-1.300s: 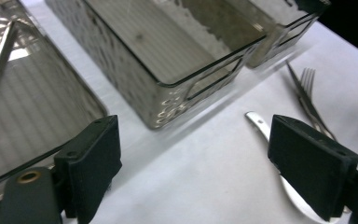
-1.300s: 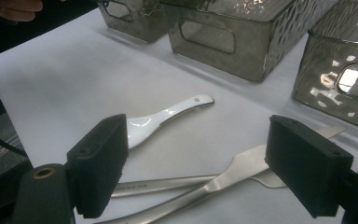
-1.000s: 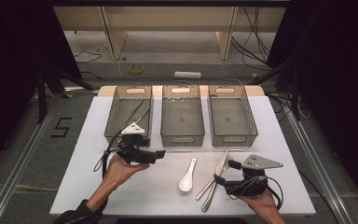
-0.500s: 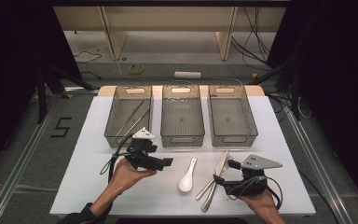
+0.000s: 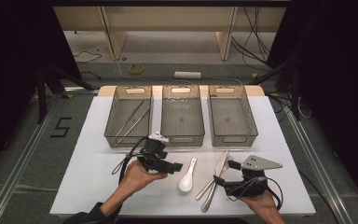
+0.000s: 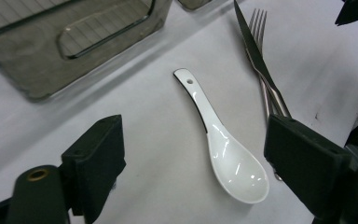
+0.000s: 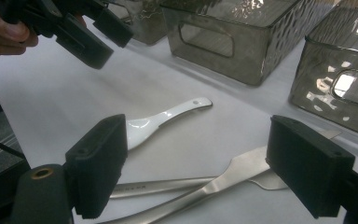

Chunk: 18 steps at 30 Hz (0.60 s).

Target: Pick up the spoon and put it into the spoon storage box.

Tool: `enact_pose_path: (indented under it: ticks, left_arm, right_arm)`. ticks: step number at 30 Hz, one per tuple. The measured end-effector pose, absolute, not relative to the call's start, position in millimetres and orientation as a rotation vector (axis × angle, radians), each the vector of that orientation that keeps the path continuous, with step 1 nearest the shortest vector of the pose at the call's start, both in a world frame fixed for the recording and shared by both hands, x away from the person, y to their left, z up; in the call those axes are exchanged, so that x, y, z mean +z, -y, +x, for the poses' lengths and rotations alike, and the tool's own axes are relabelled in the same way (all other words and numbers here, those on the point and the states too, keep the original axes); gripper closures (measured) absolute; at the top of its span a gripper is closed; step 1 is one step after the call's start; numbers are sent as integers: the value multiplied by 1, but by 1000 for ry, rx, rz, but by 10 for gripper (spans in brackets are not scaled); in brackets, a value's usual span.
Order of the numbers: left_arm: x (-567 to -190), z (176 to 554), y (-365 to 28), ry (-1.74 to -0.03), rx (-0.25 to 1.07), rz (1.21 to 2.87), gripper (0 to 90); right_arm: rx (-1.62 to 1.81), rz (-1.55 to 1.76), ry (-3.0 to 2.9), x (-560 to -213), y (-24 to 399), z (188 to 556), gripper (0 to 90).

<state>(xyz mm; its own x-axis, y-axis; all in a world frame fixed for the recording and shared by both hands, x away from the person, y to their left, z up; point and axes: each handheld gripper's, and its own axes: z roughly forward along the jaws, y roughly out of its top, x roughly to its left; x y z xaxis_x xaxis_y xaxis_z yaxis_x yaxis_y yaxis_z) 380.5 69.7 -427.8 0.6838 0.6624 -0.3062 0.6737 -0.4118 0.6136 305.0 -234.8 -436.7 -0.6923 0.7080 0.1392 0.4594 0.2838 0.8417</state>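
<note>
From the high view we see the white spoon [image 5: 187, 176] lying flat on the white table [image 5: 88, 172], its long axis near upright in the picture, handle toward the three trays [image 5: 182, 119], bowl toward us. Our left gripper [image 5: 176, 166] sits just left of the handle, pointing at it; our right gripper [image 5: 220, 173] rests by the knife [image 5: 218, 170] and fork [image 5: 209, 196]. Grey floor surrounds the table.

In the left gripper view the spoon [image 6: 223, 140] lies between our wide-apart jaws — they have just been closing slightly, touching nothing.

In the right gripper view the spoon [image 7: 168, 119] lies beyond our left jaw, handle pointing right; these jaws stand apart too.
</note>
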Motion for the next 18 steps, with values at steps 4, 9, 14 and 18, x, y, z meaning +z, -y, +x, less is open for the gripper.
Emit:
enact_pose_path:
  ticks: [4, 9, 14, 18]
  left_arm:
    - [-433, 387, -56, -1014, -31, 2190, 218]
    - [-443, 396, -39, -1005, -52, 2247, 256]
    - [-453, 401, -24, -991, -66, 2308, 310]
    - [-461, 405, -15, -987, -93, 2335, 353]
  right_arm:
    - [1363, 1073, -2294, -436, 234, 305, 213]
    - [1360, 1065, -2300, -437, 233, 305, 213]
    - [1359, 1069, -2302, -437, 233, 305, 213]
    - [1359, 1067, -2303, -437, 233, 305, 213]
